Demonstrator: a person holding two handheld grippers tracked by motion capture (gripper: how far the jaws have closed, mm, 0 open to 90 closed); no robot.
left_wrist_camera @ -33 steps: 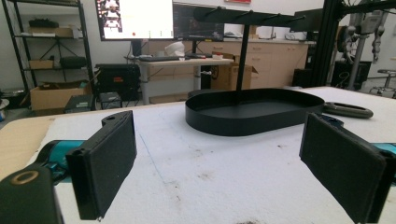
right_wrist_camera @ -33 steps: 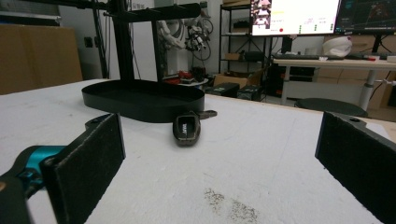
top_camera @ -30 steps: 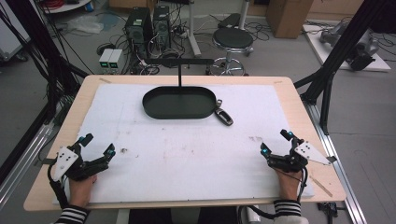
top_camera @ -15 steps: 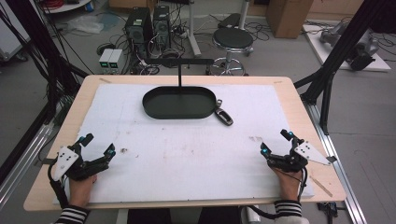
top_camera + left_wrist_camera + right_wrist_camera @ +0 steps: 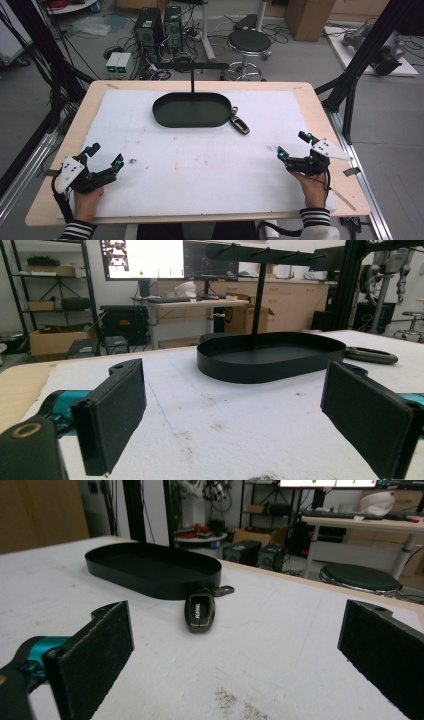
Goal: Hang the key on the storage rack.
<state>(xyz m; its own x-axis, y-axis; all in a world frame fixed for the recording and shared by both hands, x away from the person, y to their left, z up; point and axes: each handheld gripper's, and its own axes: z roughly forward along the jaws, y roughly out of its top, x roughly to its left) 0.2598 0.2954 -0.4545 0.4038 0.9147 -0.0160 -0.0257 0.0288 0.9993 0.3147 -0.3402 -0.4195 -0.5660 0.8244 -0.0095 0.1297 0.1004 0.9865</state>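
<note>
A black oval tray (image 5: 193, 111) with an upright post and crossbar stands at the back middle of the white mat. A dark car key fob (image 5: 239, 124) lies just to its right, touching or nearly touching the tray (image 5: 150, 575); the fob (image 5: 200, 611) lies flat with its ring toward the tray. My left gripper (image 5: 104, 156) rests open at the front left, nothing between its pads (image 5: 112, 412). My right gripper (image 5: 293, 145) rests open at the front right, aimed at the fob, with its pads (image 5: 97, 645) wide apart. The tray (image 5: 272, 355) is empty.
The white mat (image 5: 200, 160) covers most of the wooden table (image 5: 320, 110) and carries a few dark smudges. Beyond the far edge stand a stool (image 5: 249, 42), computer towers (image 5: 157, 25) and cables. Black frame struts (image 5: 350, 95) rise at both sides.
</note>
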